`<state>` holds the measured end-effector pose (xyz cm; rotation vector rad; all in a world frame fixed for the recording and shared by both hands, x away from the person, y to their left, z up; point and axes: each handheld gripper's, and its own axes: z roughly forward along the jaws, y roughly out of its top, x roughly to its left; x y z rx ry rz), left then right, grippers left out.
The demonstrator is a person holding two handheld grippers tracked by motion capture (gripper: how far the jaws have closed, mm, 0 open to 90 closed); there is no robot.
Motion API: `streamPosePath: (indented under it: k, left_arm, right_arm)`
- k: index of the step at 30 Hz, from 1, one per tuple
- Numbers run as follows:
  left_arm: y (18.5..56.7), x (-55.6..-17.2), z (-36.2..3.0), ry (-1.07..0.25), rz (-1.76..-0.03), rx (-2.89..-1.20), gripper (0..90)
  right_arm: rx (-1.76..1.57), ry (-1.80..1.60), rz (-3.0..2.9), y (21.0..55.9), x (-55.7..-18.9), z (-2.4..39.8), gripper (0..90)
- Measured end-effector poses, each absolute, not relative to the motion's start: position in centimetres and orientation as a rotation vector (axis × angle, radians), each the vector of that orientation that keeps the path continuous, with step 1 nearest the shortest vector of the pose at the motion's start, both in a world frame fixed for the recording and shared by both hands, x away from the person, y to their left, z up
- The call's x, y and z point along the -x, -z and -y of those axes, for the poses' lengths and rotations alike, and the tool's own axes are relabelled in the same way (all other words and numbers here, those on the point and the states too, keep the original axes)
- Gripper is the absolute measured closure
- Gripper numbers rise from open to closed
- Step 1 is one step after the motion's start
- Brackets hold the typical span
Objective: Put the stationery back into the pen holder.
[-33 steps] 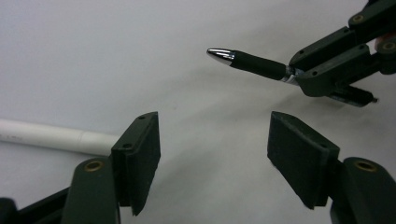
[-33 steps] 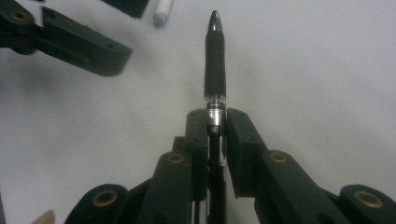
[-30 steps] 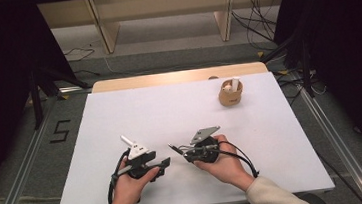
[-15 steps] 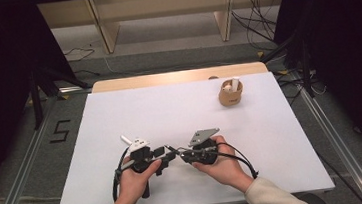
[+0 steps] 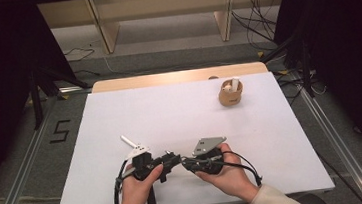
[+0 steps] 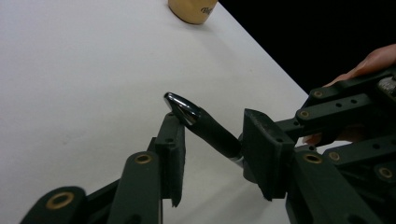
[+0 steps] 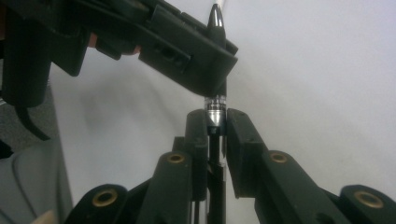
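Observation:
A black pen (image 7: 216,109) with a silver ring and a chrome end runs between the two grippers near the table's front edge. My right gripper (image 7: 215,126) is shut on the pen's barrel just below the ring. My left gripper (image 6: 215,140) stands open around the pen's black capped end (image 6: 212,133), which rests against one jaw with a gap to the other. In the high view the left gripper (image 5: 174,159) and right gripper (image 5: 187,160) meet tip to tip, each held in a hand.
A small brown cup (image 5: 230,93) with a white object in it stands at the back right of the white table (image 5: 180,112), also in the left gripper view as the cup (image 6: 191,7). Cables trail from both grippers toward the front edge.
My left gripper has moved right and turned toward the right gripper, and its jaws now stand around the pen's end. The right gripper has hardly moved.

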<state>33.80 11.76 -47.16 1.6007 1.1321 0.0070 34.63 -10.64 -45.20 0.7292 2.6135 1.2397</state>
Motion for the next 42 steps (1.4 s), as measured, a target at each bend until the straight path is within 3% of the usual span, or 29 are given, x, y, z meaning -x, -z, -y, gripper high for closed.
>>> streamPosePath:
  k: [12, 15, 17, 20, 25, 33, 39, 42]
  left_arm:
    - [46.0, -32.6, -11.0, 0.026, -1.075, -1.533, 79.3]
    - [45.2, -32.4, -10.7, -0.045, -1.023, -1.575, 79.9]
    - [44.7, -32.3, -10.5, -0.078, -0.998, -1.586, 79.9]
    - [44.2, -32.1, -10.2, -0.172, -0.949, -1.640, 79.9]
    - [43.8, -31.9, -9.7, -0.263, -0.888, -1.702, 79.8]
    - [43.6, -31.9, -9.7, -0.302, -0.868, -1.708, 79.8]
    - [43.6, -32.0, -9.6, -0.324, -0.839, -1.697, 78.6]
    - [43.7, -32.1, -9.7, -0.344, -0.839, -1.695, 68.3]
  right_arm:
    - [-0.727, -1.274, -2.608, 44.8, -33.5, 11.2, 79.8]
    - [-0.737, -1.305, -2.592, 44.5, -33.4, 11.4, 79.1]
    - [-0.756, -1.327, -2.582, 44.6, -33.5, 11.4, 69.0]
    - [-0.769, -1.349, -2.559, 45.0, -33.6, 11.4, 61.4]
    - [-0.734, -1.362, -2.515, 45.2, -33.7, 11.1, 55.8]
    - [-0.748, -1.398, -2.481, 45.9, -33.7, 11.2, 75.5]
    - [-0.766, -1.431, -2.454, 45.8, -33.7, 11.4, 77.9]
    - [-0.797, -1.465, -2.427, 45.7, -33.8, 11.5, 78.2]
